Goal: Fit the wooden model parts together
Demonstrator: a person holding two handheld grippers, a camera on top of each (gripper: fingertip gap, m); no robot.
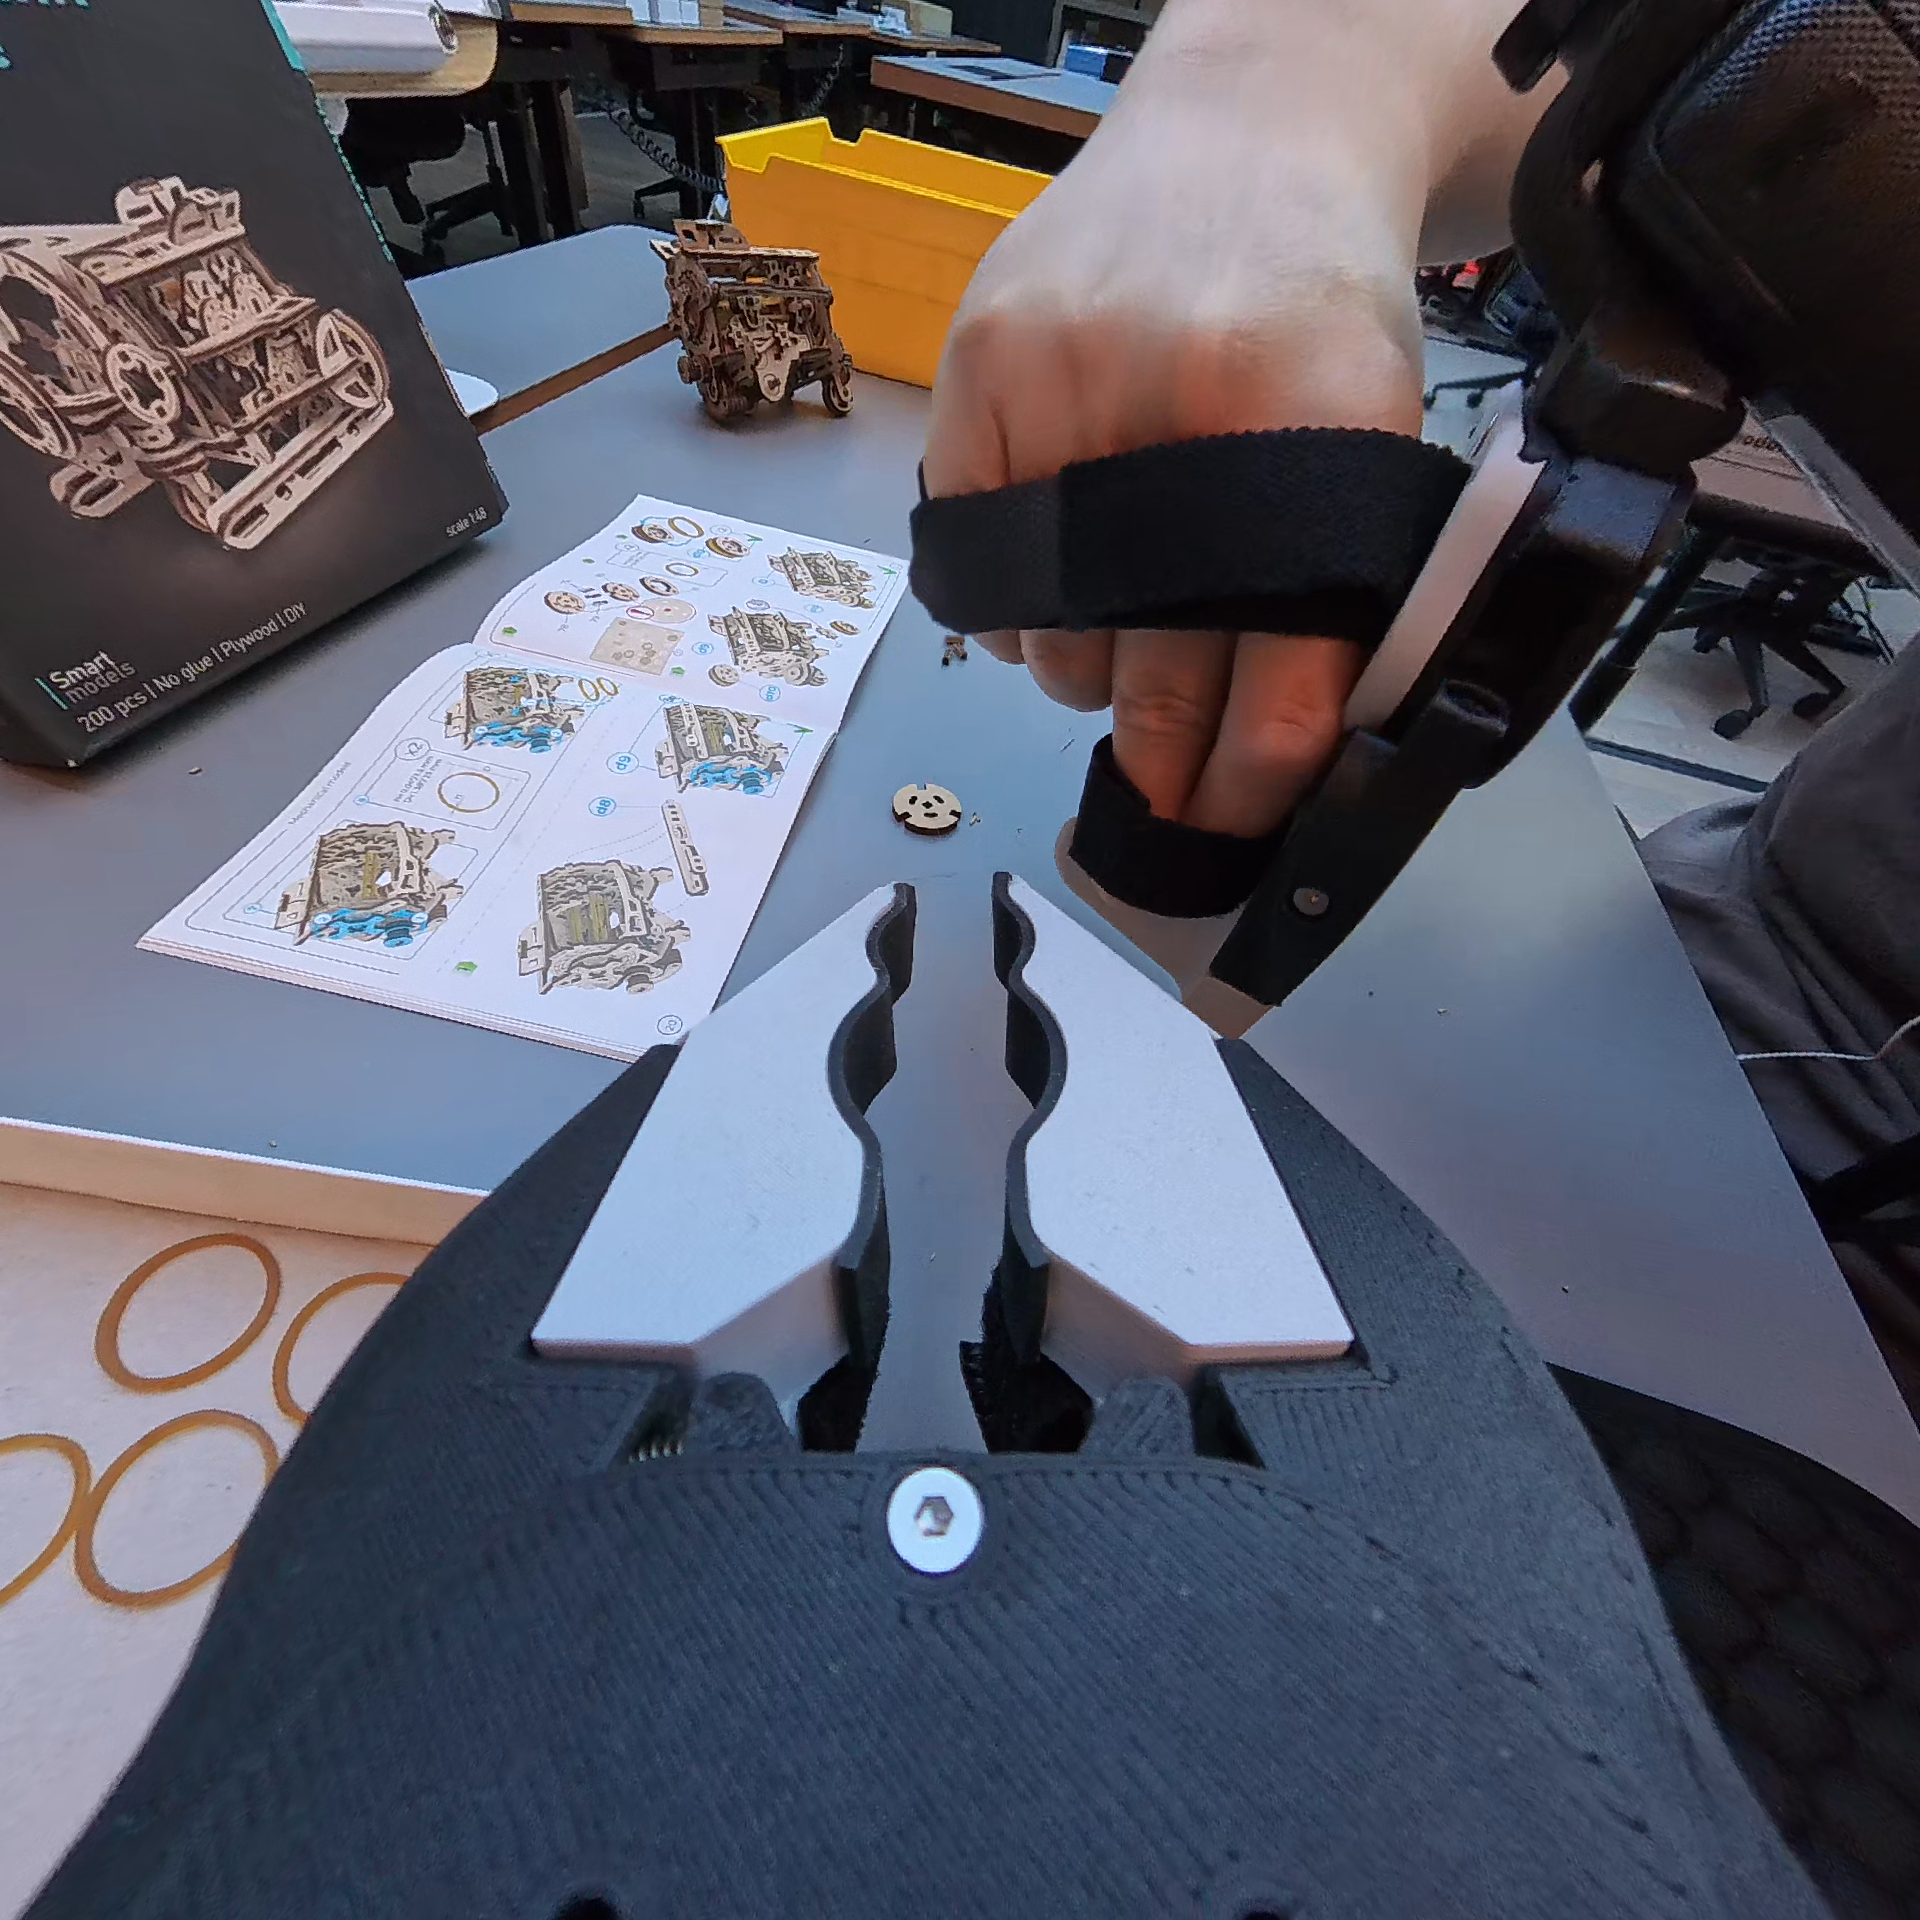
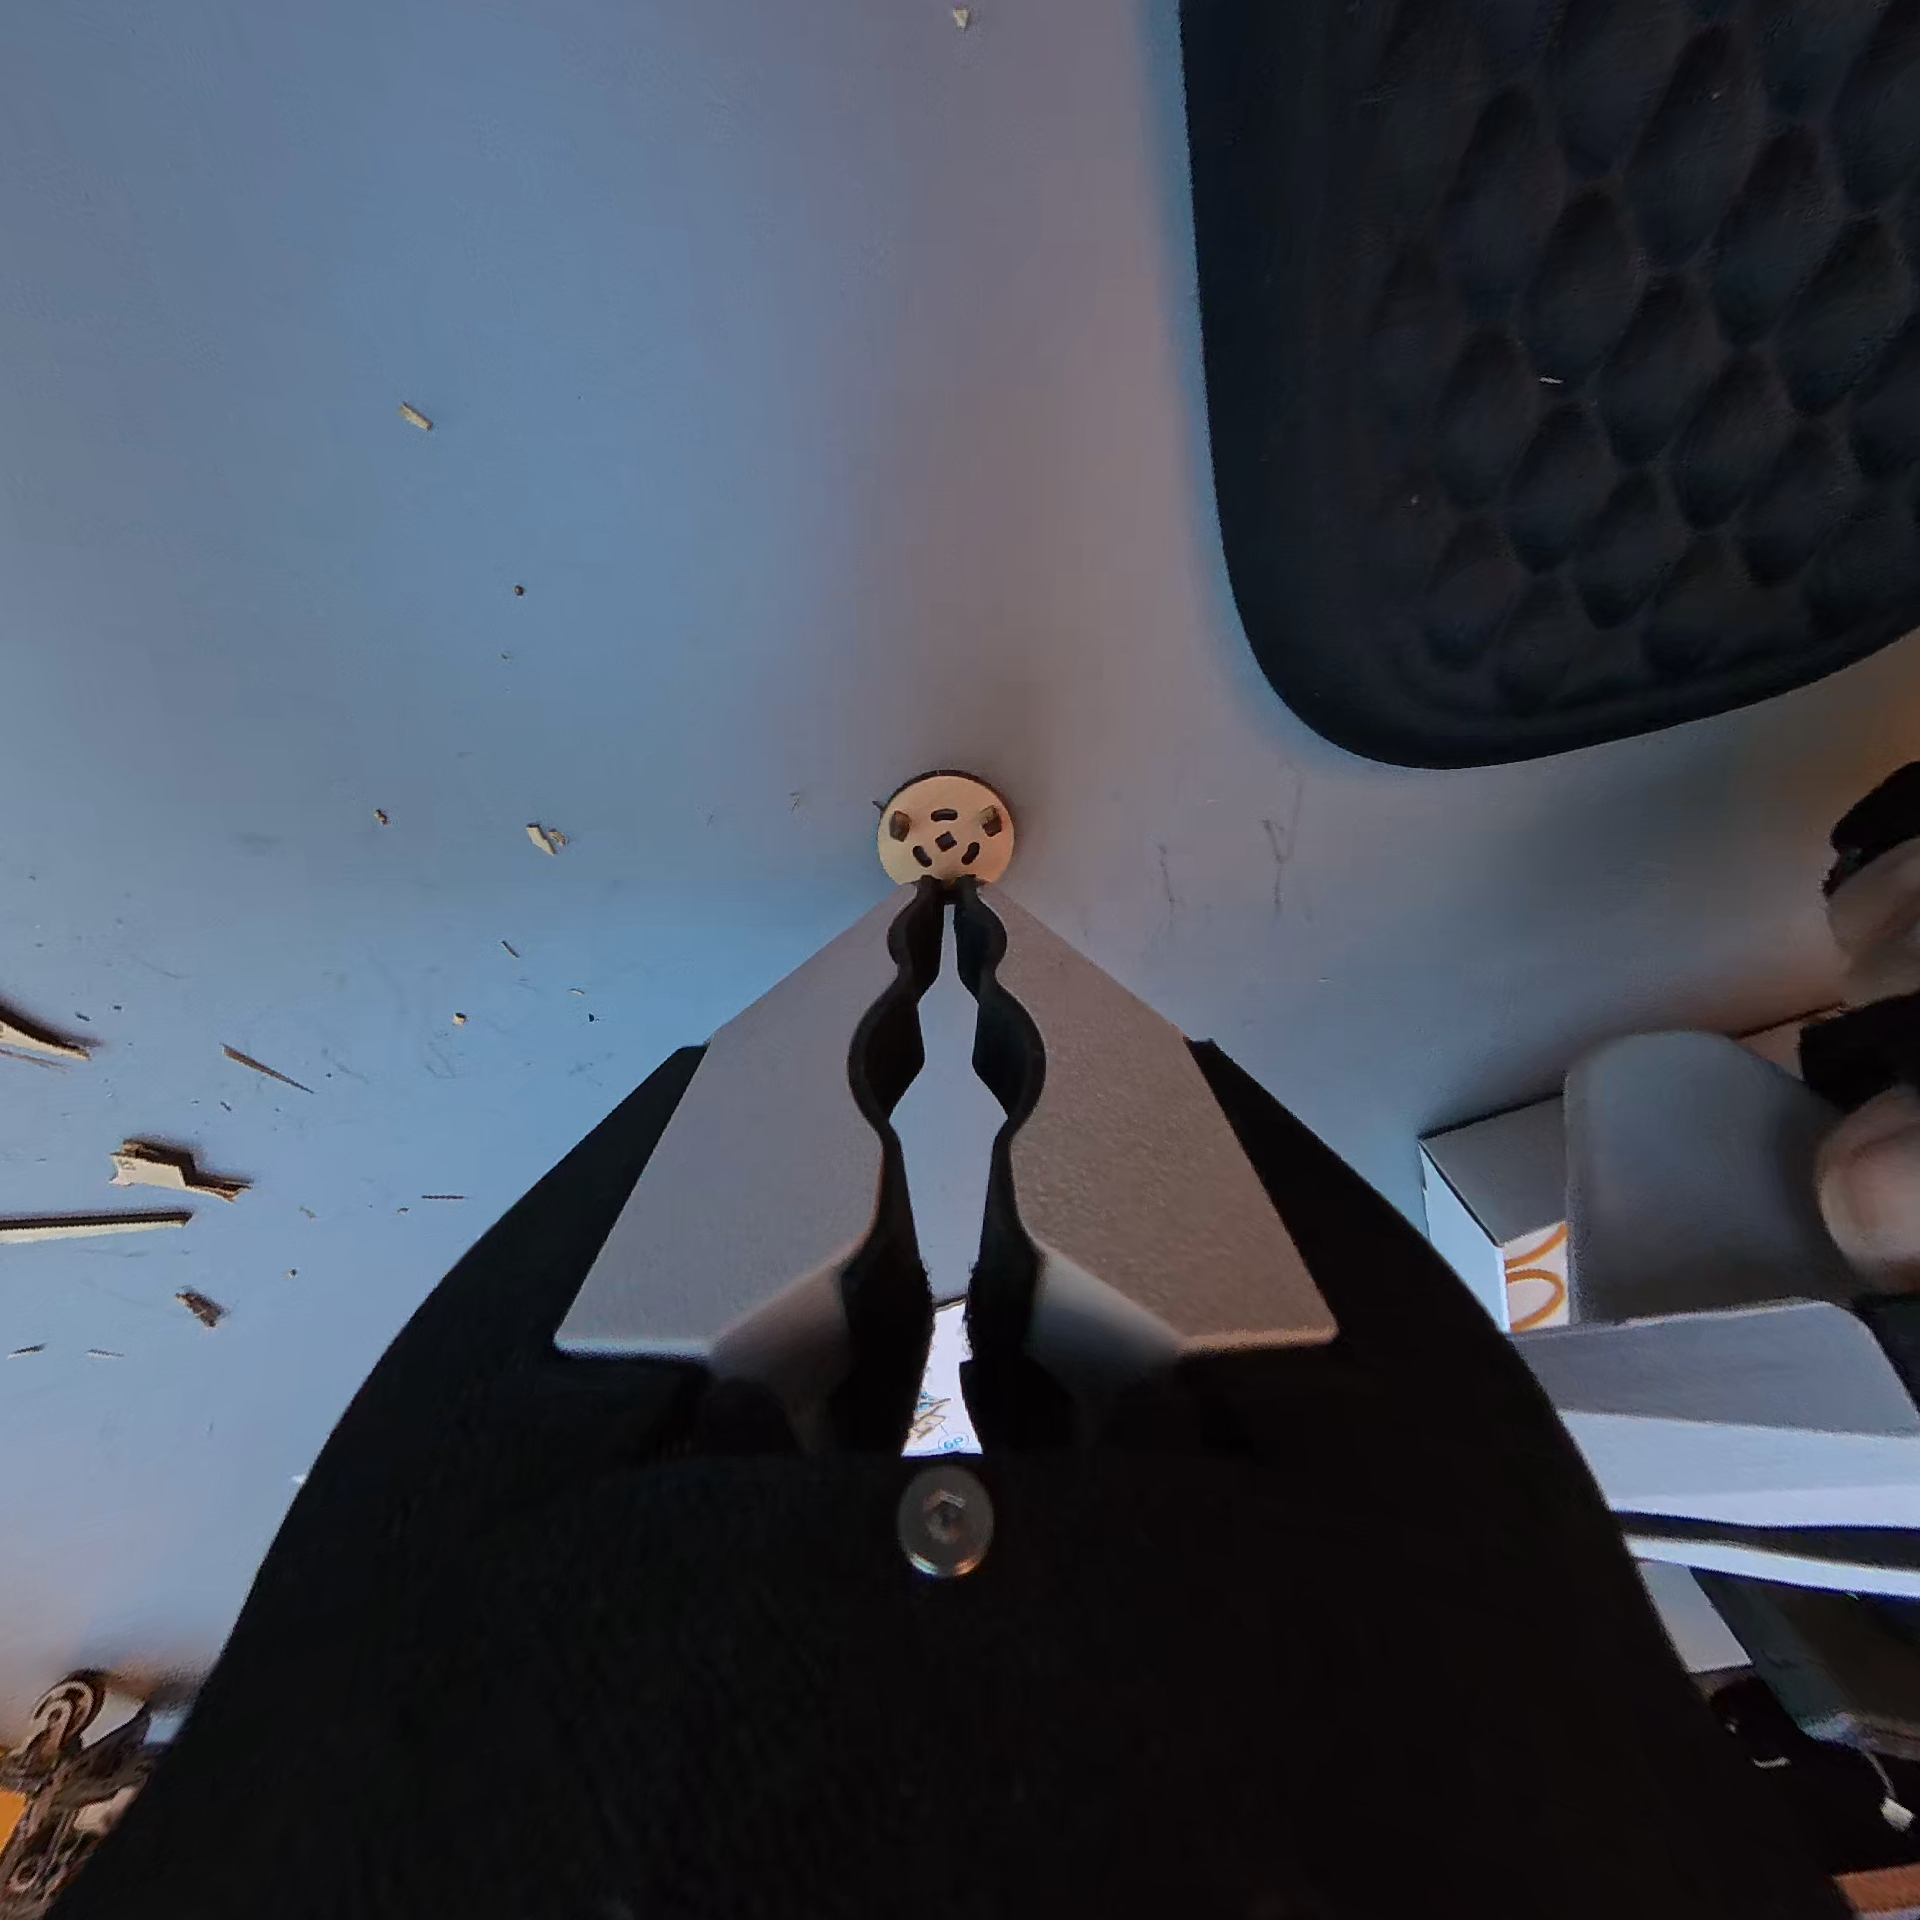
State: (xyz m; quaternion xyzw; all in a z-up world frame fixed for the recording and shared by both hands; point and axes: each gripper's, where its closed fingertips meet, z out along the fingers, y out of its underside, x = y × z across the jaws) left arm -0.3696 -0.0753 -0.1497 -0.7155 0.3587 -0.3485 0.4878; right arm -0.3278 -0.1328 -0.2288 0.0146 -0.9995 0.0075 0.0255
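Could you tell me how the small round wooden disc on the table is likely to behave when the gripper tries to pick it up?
The wooden disc looks thin and lies flat on the smooth grey table, so it would probably slide rather than lift easily. Being small plywood, it is likely light and stiff. Its cut-out slots suggest it could snap under a hard pinch from the right gripper.

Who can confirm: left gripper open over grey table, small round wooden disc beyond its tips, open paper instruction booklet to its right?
No: left wrist view shows the open paper instruction booklet left of the left gripper, not right. Grey table, small round wooden disc beyond tips: correct.
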